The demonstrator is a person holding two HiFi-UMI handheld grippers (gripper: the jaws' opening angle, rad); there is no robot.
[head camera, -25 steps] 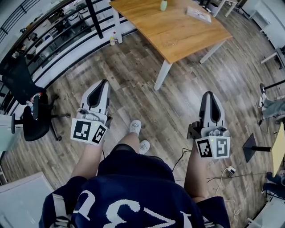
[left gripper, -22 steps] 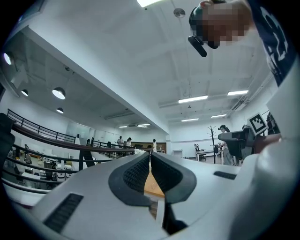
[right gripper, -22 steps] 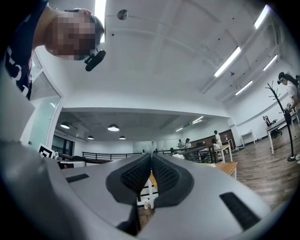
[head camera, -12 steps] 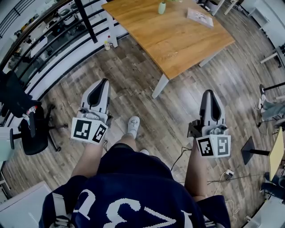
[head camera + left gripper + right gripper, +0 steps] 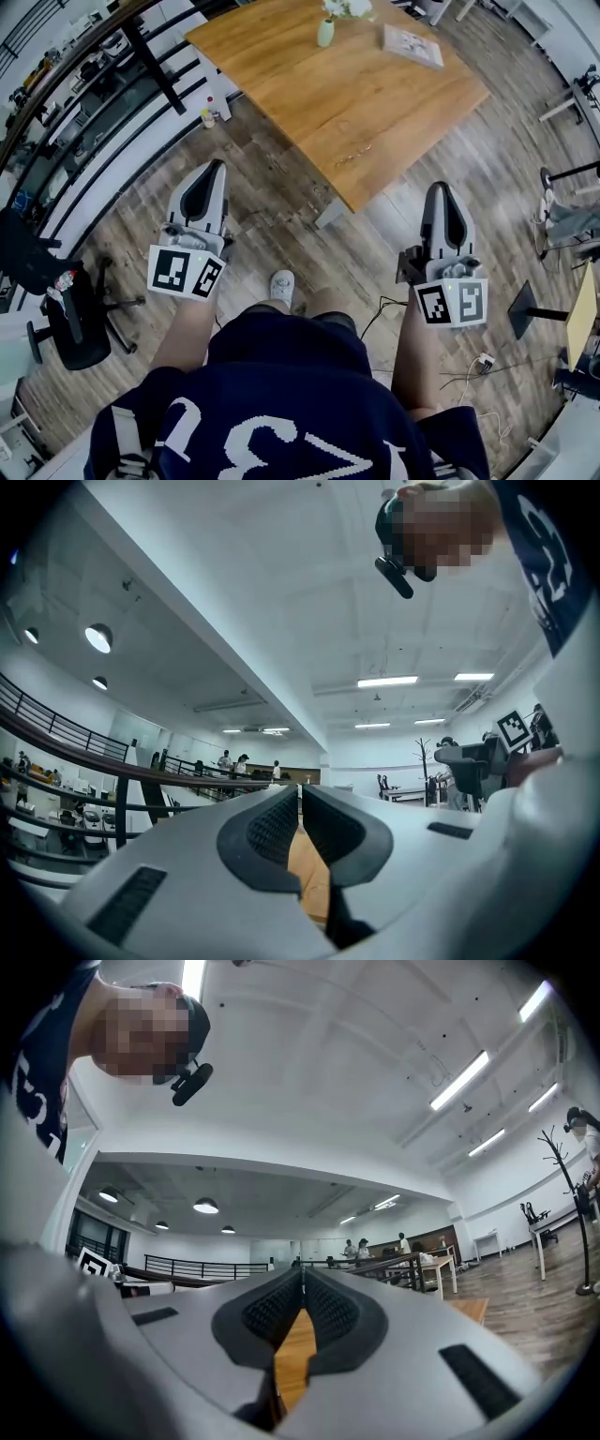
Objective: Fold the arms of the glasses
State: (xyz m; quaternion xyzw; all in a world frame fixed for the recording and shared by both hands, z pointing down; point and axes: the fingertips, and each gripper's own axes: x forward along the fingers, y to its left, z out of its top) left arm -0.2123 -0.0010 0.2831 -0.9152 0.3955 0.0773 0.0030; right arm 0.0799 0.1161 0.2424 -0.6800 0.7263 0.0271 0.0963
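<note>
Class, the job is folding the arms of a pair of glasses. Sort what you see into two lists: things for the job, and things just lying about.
For the job:
left gripper, shut, empty
right gripper, shut, empty
table, probably the work surface
glasses: none can be made out

Lying about:
vase
book
chair
bottle on the floor
</note>
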